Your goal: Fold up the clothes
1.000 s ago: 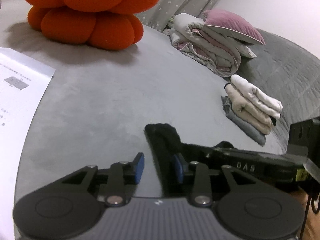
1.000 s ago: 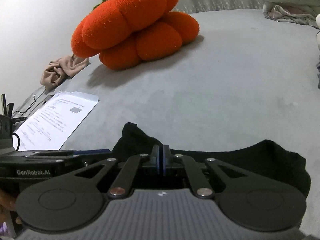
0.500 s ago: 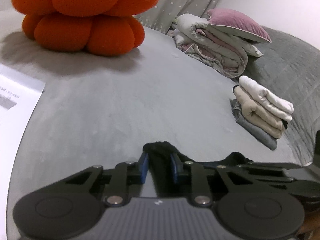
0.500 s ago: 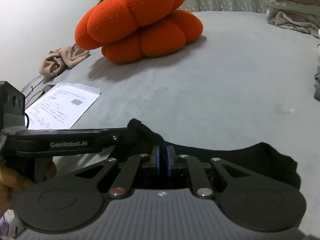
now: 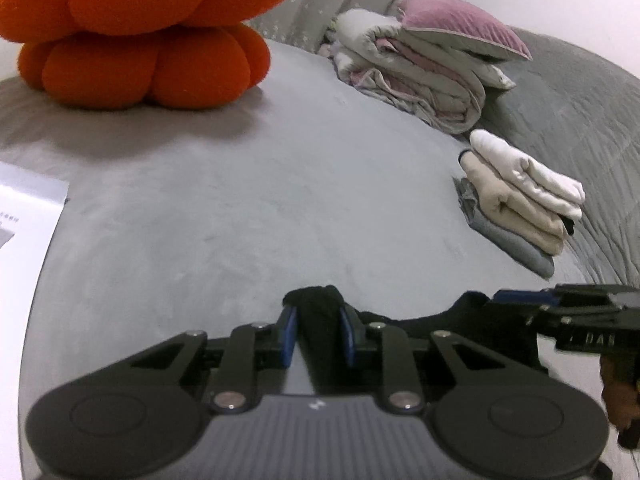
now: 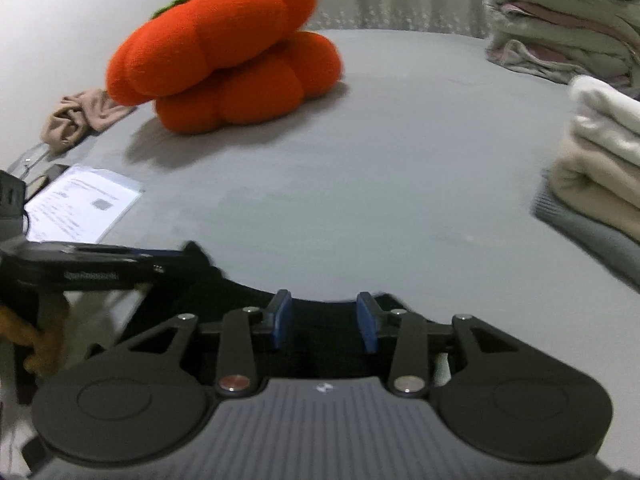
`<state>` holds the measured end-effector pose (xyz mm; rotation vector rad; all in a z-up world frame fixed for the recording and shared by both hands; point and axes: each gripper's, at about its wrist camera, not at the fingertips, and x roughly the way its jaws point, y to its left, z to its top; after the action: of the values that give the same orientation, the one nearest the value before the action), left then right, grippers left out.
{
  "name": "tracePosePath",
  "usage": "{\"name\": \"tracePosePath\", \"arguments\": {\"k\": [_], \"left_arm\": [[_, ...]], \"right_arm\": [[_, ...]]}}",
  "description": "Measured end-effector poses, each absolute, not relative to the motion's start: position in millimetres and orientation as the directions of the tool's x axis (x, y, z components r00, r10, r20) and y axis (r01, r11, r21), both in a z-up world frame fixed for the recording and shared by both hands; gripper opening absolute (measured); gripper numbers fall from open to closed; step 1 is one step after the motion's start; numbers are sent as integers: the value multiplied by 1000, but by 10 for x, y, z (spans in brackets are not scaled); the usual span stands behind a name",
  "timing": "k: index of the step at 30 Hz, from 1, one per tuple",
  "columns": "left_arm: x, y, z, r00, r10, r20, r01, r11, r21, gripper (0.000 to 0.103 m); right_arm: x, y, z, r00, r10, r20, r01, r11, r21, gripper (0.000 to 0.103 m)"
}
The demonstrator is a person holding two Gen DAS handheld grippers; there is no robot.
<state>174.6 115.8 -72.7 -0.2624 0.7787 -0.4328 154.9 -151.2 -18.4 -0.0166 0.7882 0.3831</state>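
Black garment (image 5: 320,312): on the grey bed (image 5: 280,200), 6 o'clock, edge pinched by left gripper (image 5: 318,330). Right gripper (image 6: 324,322): tongs wide, holding nothing, over the cloth. Folded stack (image 5: 520,200): 3 o'clock, four pieces done. Black item's fold stage cannot be told.

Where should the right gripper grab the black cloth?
Probably the black cloth's near edge, right in front of the right gripper. Its jaws stand open with that flat edge between them, so come straight forward, low along the bed, and pinch.
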Motion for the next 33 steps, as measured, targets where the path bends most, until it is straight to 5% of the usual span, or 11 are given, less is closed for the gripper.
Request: {"name": "tracePosePath", "arguments": {"k": [14, 17, 18, 33], "left_arm": [[1960, 1077, -681, 549, -487, -679, 325, 873, -363, 20], [1959, 1012, -678, 549, -477, -687, 341, 878, -337, 5], [1946, 995, -665, 552, -472, -688, 345, 880, -327, 5], [1253, 981, -26, 657, -483, -578, 460, 865, -200, 4]], "right_arm": [[1736, -1813, -298, 577, 321, -752, -293, 940, 176, 39], [1778, -1754, -336, 566, 312, -763, -295, 941, 166, 11], [1792, -1734, -349, 562, 309, -767, -296, 941, 163, 9], [1187, -1837, 179, 681, 289, -672, -279, 952, 127, 8]]}}
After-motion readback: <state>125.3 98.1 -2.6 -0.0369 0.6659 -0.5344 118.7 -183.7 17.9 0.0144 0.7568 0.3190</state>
